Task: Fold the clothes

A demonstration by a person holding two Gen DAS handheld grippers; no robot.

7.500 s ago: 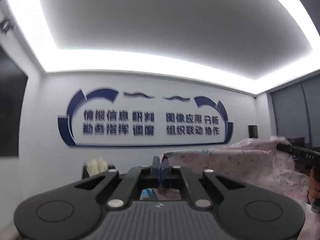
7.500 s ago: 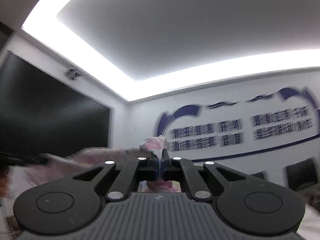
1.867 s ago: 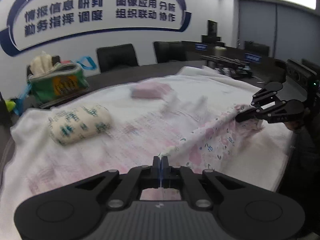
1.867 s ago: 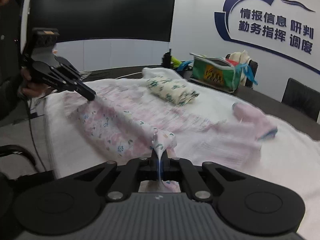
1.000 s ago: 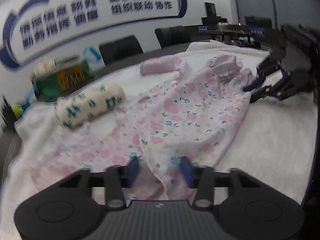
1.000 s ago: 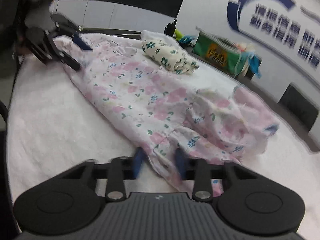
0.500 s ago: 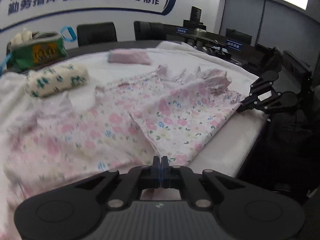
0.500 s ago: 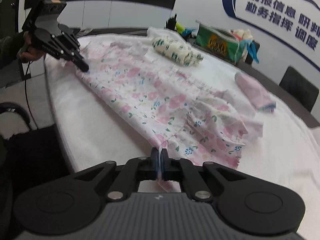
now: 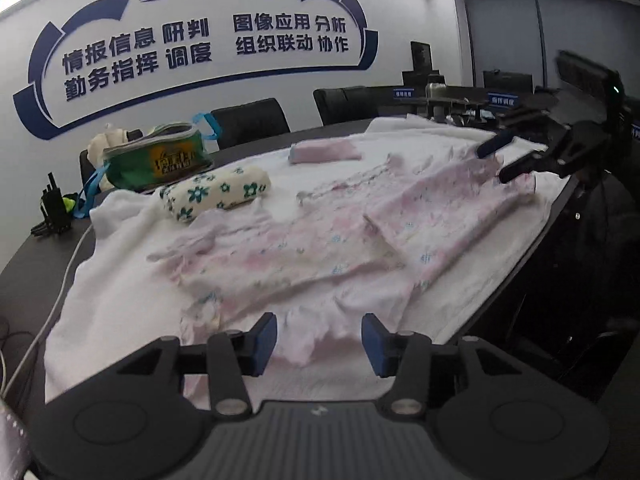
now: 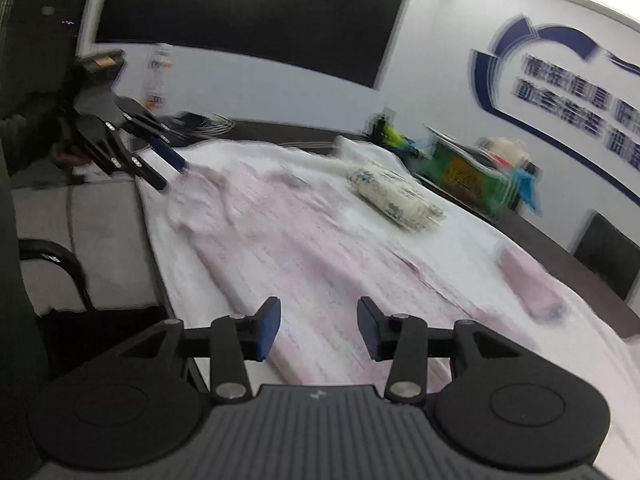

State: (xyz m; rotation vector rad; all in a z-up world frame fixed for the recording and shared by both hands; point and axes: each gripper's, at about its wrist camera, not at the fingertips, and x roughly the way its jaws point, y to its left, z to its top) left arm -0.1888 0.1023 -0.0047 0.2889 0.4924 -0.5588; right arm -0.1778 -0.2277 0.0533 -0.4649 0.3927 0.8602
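1. Left gripper (image 9: 318, 338) has its blue pads spread wide and holds nothing. The near edge of the pink floral garment (image 9: 320, 232) lies just ahead of and between the pads.
2. Right gripper (image 10: 318, 328) is likewise spread and empty. The garment runs away from it across the white towel (image 9: 120, 292), toward the left gripper at the far end.
3. The garment lies spread over the towel, with one panel doubled over on the side nearer the right gripper. The right wrist view is blurred by motion, so the exact line of the fabric edges there cannot be read with confidence.
4. This layout fits either a garment just laid out for folding or one released partway through a fold. The pictures do not settle which.
5. For any regrasp, each gripper should pinch one layer at a hem or corner, not a bunched ridge. The fabric looks thin and limp and will likely sag between the two pinch points.
6. Both grippers should travel level and together, so that the crease lands straight.
7. The rolled floral bundle (image 9: 216, 196) and the folded pink piece (image 9: 324, 151) lie beyond the garment, ahead of the left gripper. The moving fabric should not drag them.
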